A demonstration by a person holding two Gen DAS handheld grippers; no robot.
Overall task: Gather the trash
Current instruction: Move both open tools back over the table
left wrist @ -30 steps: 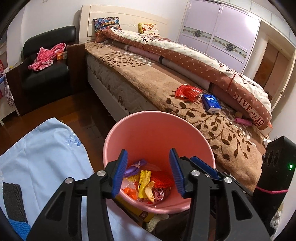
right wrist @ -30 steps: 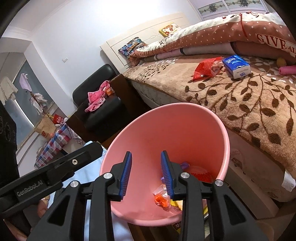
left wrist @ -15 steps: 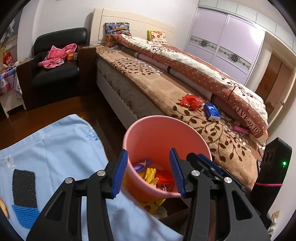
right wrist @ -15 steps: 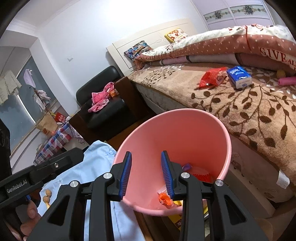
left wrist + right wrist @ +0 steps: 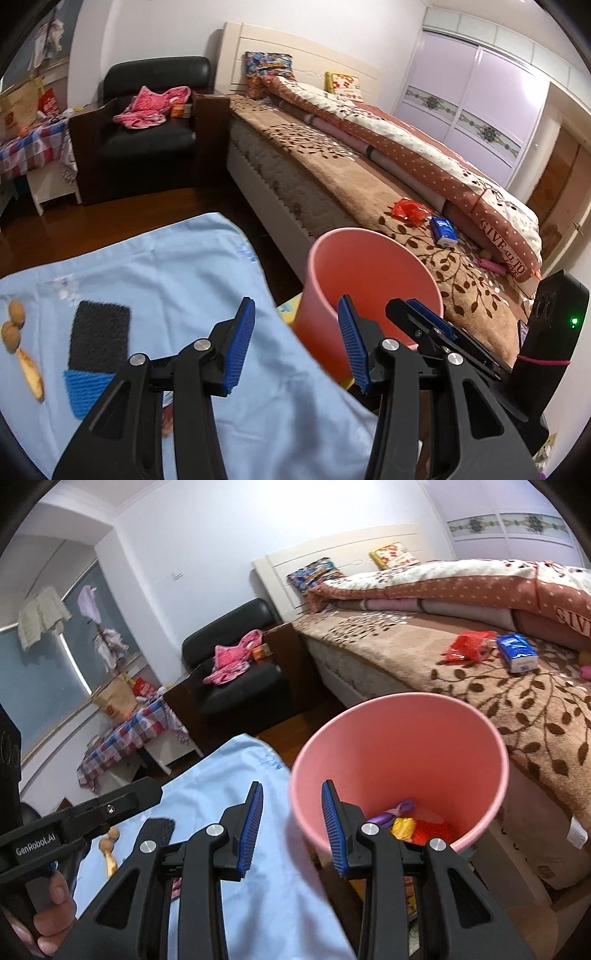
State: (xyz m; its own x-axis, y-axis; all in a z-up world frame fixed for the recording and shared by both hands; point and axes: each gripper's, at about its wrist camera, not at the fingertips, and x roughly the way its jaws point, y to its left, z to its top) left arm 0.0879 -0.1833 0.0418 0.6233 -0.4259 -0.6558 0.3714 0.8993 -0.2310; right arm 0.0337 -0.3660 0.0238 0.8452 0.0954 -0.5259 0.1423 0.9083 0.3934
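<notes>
A pink bin [image 5: 369, 266] stands beside the bed; in the right wrist view the pink bin [image 5: 399, 738] holds several wrappers [image 5: 402, 821]. My left gripper [image 5: 295, 343] is open and empty, above the edge of a light blue cloth [image 5: 166, 280], left of the bin. My right gripper [image 5: 291, 825] is open and empty, at the bin's left rim. On the cloth lie two walnuts [image 5: 13, 325], a peel piece [image 5: 31, 373] and a black and blue sponge [image 5: 98, 350]. A red wrapper [image 5: 410, 210] and a blue tissue pack [image 5: 445, 230] lie on the bed.
The bed with a brown leaf blanket [image 5: 369, 192] and a rolled quilt [image 5: 424, 155] fills the right side. A black armchair [image 5: 147, 122] with pink clothes stands at the back. A small table with a checked cloth [image 5: 29, 151] is at far left. Dark wood floor lies between.
Both grippers have pulled back and leftward from over the bin. The blue cloth with the walnuts and sponge has come into view. Both stay open.
</notes>
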